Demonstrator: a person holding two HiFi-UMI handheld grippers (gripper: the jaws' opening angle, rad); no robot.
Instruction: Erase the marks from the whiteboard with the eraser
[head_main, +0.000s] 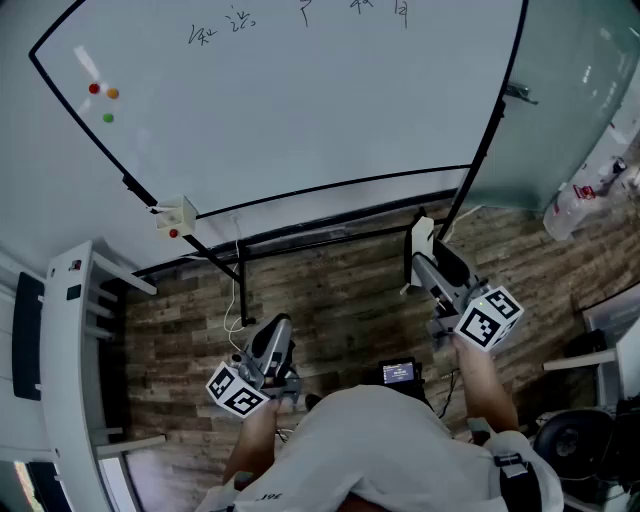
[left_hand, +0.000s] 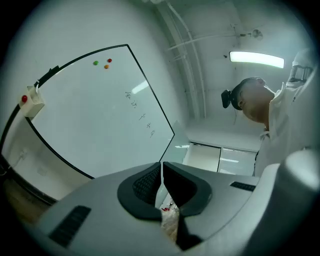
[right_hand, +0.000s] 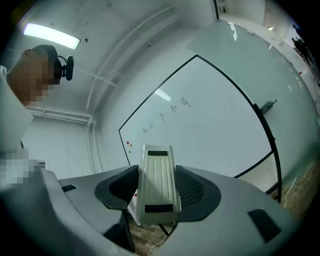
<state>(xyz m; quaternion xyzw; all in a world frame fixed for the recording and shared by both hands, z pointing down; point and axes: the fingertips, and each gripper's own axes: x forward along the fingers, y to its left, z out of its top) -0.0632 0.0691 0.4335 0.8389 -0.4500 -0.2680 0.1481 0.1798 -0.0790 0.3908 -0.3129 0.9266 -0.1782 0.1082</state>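
Note:
The whiteboard (head_main: 300, 110) stands ahead of me on a black frame, with black handwritten marks (head_main: 300, 20) along its top edge. The marks (right_hand: 165, 114) also show in the right gripper view and, smaller, as marks (left_hand: 140, 114) in the left gripper view. My right gripper (head_main: 432, 262) is shut on a white eraser (head_main: 422, 238), held low below the board's right bottom corner. The eraser (right_hand: 157, 185) stands upright between the right jaws. My left gripper (head_main: 281, 326) hangs lower left over the floor, jaws shut with nothing between them (left_hand: 161, 176).
Three small magnets (head_main: 103, 97) sit at the board's upper left. A white box with a red dot (head_main: 175, 216) clings to the frame's lower left. Stand legs (head_main: 242, 285) and a cable (head_main: 236, 305) cross the wooden floor. A white shelf (head_main: 70, 350) stands left, a glass wall (head_main: 570, 90) right.

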